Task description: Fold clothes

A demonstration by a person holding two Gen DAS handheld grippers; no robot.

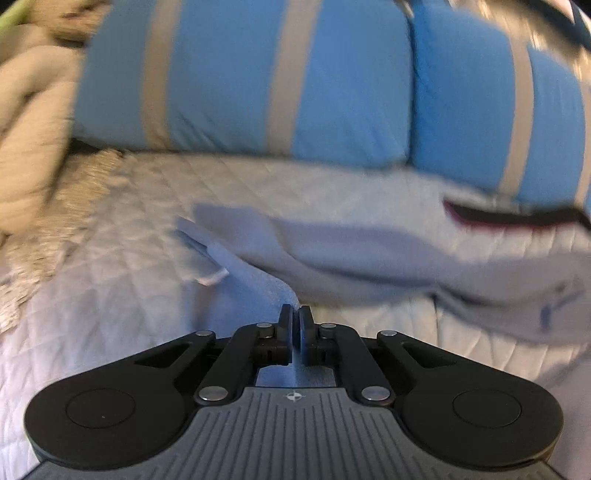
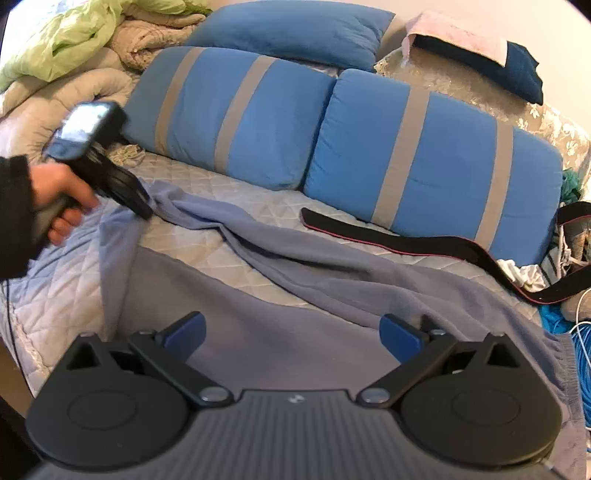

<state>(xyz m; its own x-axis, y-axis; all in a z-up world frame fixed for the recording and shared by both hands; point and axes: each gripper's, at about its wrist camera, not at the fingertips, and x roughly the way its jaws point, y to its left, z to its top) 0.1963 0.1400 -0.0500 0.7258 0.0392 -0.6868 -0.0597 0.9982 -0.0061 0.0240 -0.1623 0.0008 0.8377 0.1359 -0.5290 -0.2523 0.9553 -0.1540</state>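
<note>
Pinching a fold of the grey-blue garment (image 1: 369, 254), your left gripper (image 1: 294, 325) has its jaws pressed together on the cloth, a thin ridge of fabric rising between the black fingers (image 1: 285, 321). In the right wrist view the same left gripper (image 2: 142, 206) appears at the far left edge of the garment (image 2: 295, 295), held by your left hand (image 2: 62, 199) emerging from a dark sleeve (image 2: 14, 214); the cloth is drawn up toward it into a ridge. Your right gripper (image 2: 291, 338) stands with its jaws spread wide, the blue pads (image 2: 400, 338) well apart and nothing between them, above the near part of the garment. The garment lies spread and creased across the white quilted bedcover (image 2: 66, 288), reaching from the left gripper to the lower right edge of the bed. Behind it, two blue pillows with grey stripes (image 2: 332, 140) lie side by side, touching each other. A black strap with a red edge (image 2: 406, 247) lies between the right-hand pillow and the garment, running toward the right. A light green blanket (image 2: 74, 33) and a beige blanket (image 2: 147, 40) are heaped at the far left corner. The left wrist view is blurred, so fine detail of the cloth there cannot be read.
</note>
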